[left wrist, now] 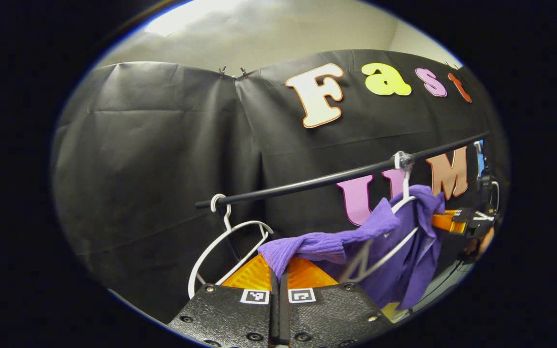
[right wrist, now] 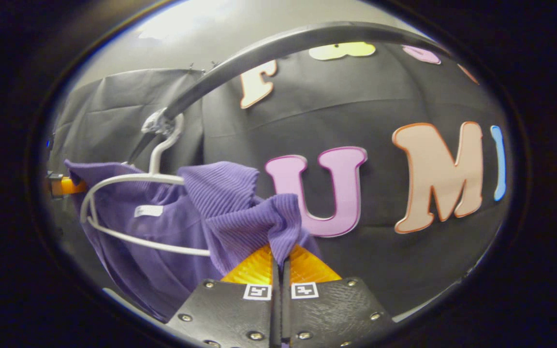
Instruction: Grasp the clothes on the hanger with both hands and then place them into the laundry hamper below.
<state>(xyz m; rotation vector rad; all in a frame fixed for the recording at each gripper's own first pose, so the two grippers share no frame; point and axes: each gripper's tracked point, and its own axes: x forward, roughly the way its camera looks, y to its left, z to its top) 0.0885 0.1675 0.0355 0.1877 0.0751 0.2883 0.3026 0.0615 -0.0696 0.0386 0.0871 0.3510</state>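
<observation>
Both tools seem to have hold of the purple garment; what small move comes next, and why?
Probably lift both ends up and off the hanger. Each tool, left and right, is shut on the garment, which still drapes over the hanger on the rail.

We can't read any txt here. The small white label sewn inside the purple garment is too blurred to make out. The square black-and-white markers on the fingers carry patterns only, no chars.

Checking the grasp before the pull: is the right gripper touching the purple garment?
Touching. In the right gripper view, the right gripper has its jaws closed on a bunched fold of the purple garment.
</observation>
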